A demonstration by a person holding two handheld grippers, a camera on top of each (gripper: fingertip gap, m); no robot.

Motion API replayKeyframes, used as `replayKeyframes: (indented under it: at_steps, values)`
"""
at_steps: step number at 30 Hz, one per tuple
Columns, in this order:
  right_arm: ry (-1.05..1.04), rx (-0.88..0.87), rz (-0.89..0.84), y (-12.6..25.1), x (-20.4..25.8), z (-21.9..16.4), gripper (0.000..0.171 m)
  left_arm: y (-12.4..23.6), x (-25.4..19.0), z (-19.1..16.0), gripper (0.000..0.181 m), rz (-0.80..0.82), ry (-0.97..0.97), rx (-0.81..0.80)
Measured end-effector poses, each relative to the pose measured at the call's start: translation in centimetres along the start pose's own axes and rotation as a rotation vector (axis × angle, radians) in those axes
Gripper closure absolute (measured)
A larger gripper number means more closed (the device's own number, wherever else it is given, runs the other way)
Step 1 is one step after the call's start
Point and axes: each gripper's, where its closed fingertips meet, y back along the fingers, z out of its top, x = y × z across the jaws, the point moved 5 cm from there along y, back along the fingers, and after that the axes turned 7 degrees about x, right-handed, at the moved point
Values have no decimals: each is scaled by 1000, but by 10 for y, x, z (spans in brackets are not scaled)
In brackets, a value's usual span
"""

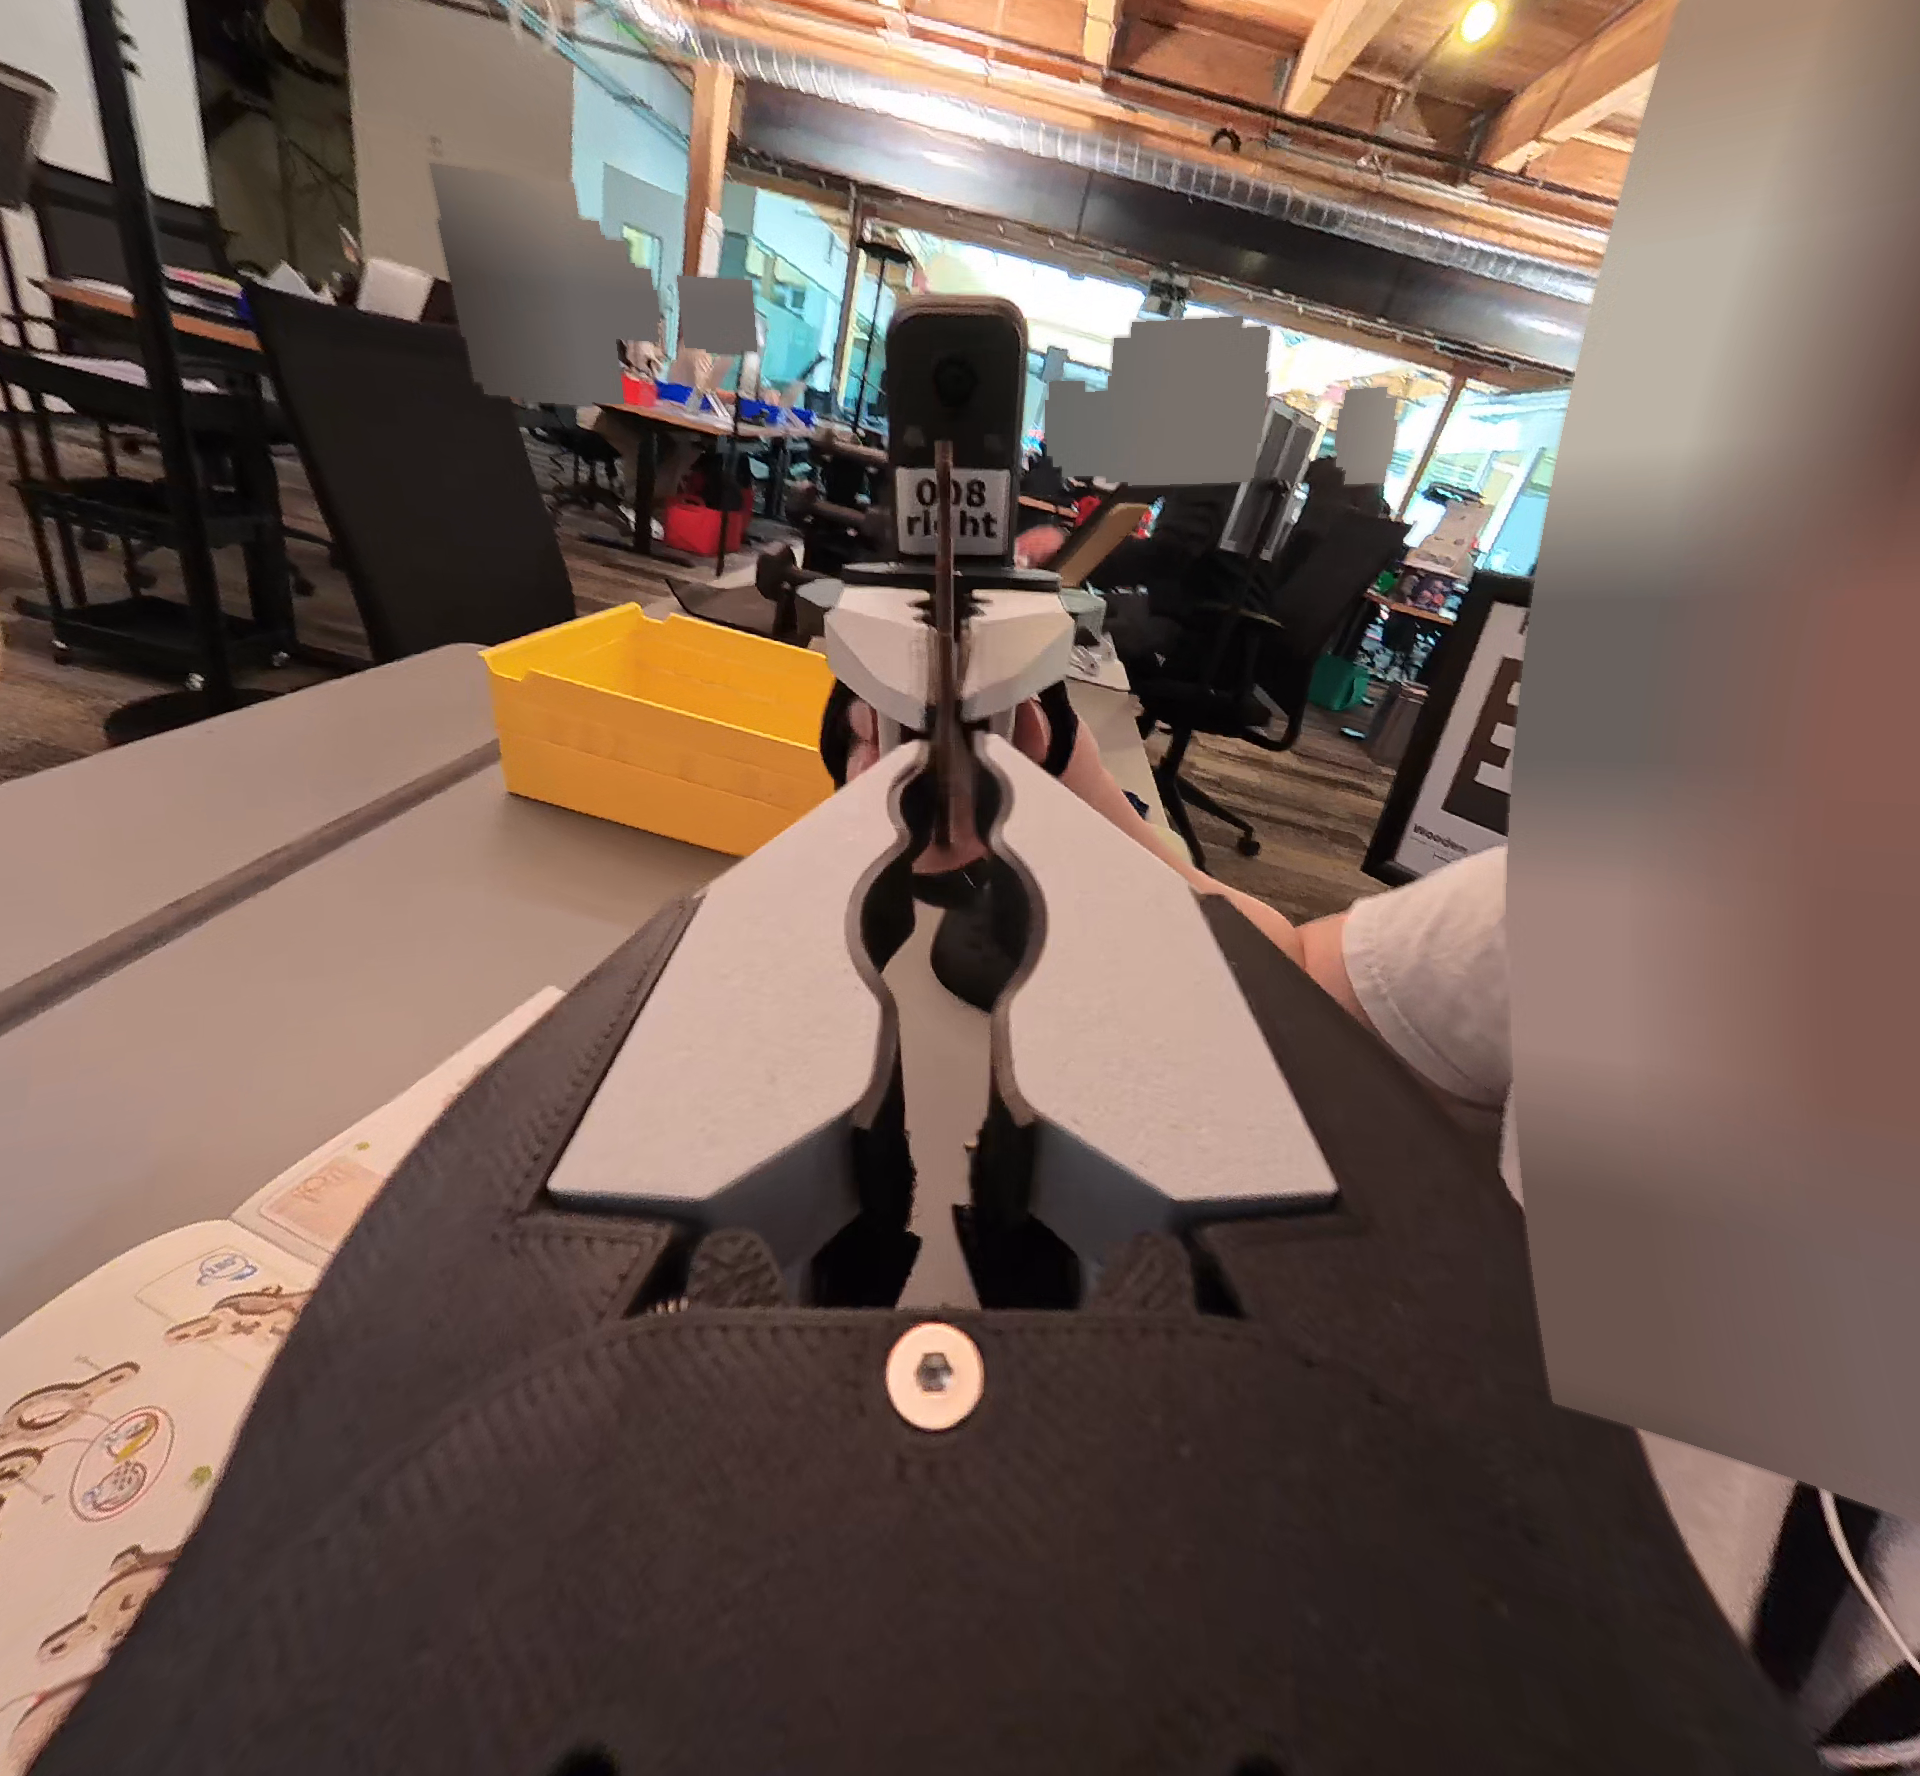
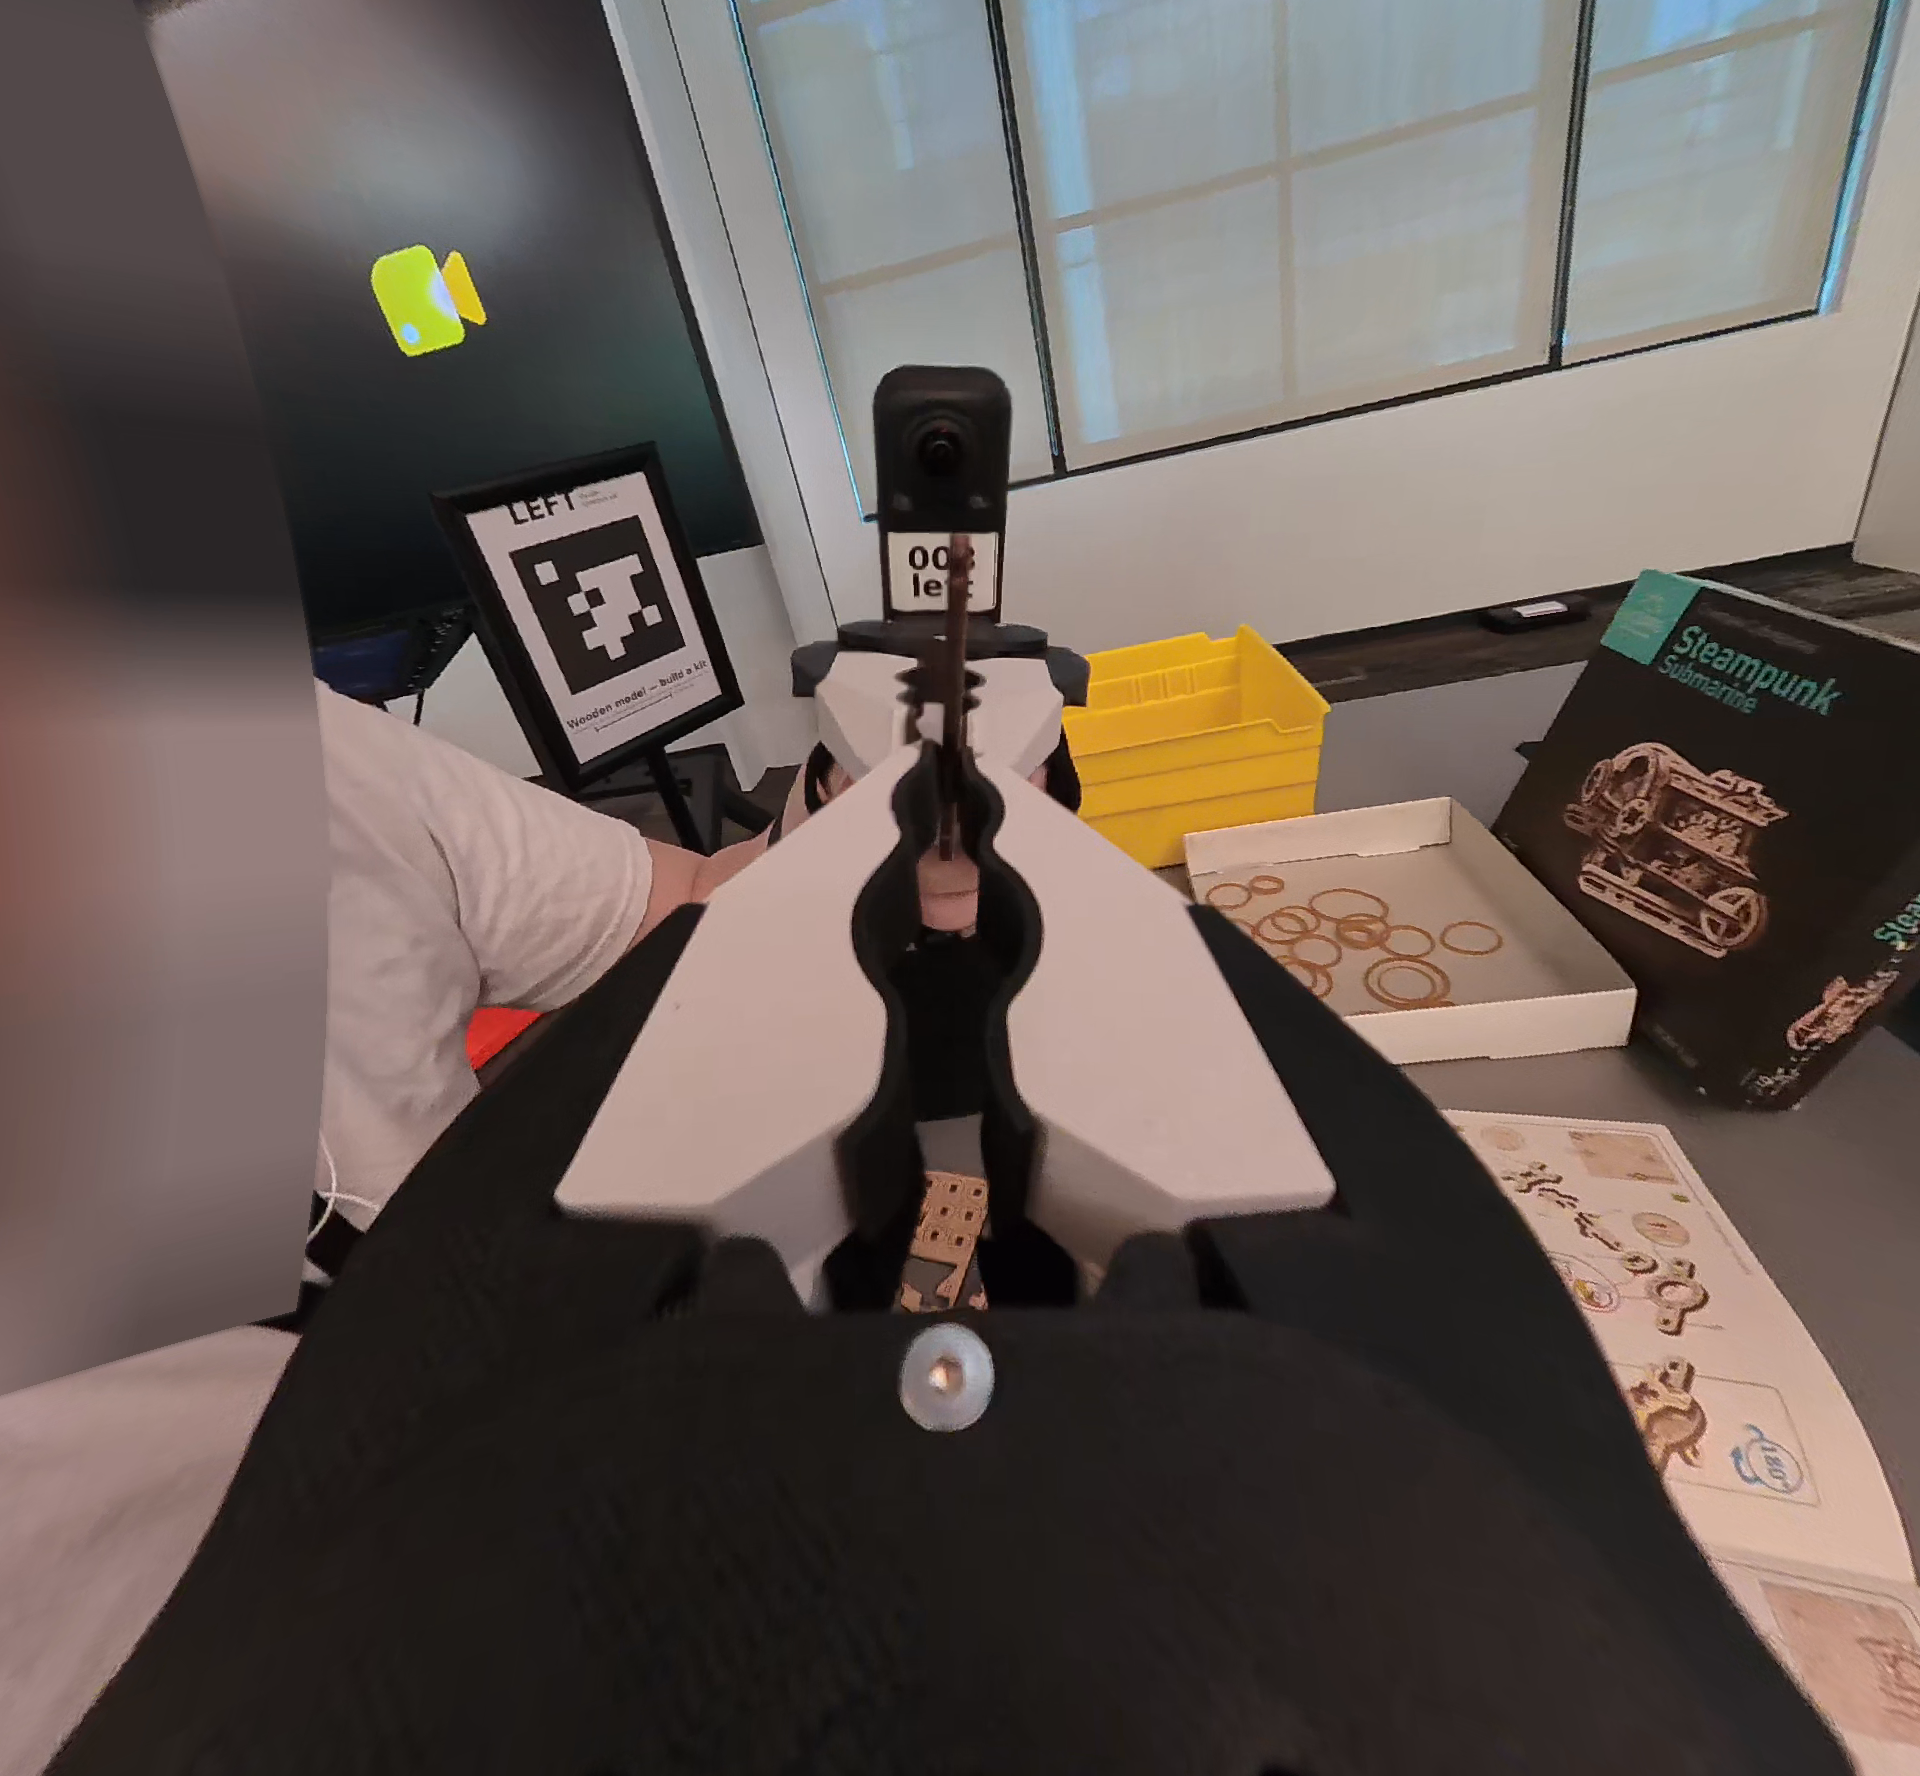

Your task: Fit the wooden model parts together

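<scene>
A thin flat wooden part (image 1: 943, 687), seen edge-on, stands upright in the air between the two grippers, which face each other tip to tip. My left gripper (image 1: 945, 762) is shut on its near edge. The right gripper (image 1: 943, 661) shows beyond it, clamped on the far edge. In the right wrist view my right gripper (image 2: 945, 762) is shut on the same part (image 2: 954, 687), with the left gripper (image 2: 940, 724) opposite. I cannot tell whether it is one piece or two joined. A hand shows behind each gripper.
On the grey table (image 1: 312, 895) are a yellow bin (image 1: 665, 718), also in the right wrist view (image 2: 1195, 739), a white tray (image 2: 1558, 1009) of wooden rings (image 2: 1351, 937), the kit box (image 2: 1714, 833), an instruction sheet (image 2: 1662, 1311) and a wooden parts sheet (image 2: 951, 1227) below my right gripper. The tips of both grippers are at nearly the same place.
</scene>
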Motion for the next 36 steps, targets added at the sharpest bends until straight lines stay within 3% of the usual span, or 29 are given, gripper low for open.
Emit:
replayKeyframes:
  at_steps: [7, 9, 14, 19, 27, 32, 36]
  values:
    - [-34, -16, 31, 3, -2, 0, 171, 0, 3, -4, 181, 14, -20, 47]
    - [-33, 14, 27, -2, -2, -4, 154, 0, 2, -3, 181, 13, -22, 33]
    - [-8, 37, 31, -6, 1, -7, 171, 0, 1, -4, 181, -10, -8, 56]
    - [-106, 0, 76, -4, -2, -5, 171, 8, 0, 3, 177, 6, -49, 65]
    - [-288, -18, 141, 0, -8, -5, 171, 42, 1, 15, 158, 173, -253, 212]
    - [-190, 195, -143, 2, -12, -20, 171, 65, 35, -16, 158, 382, -335, 431]
    - [-217, 292, -307, 5, 5, -62, 171, 72, 30, -77, 148, 230, -135, 431]
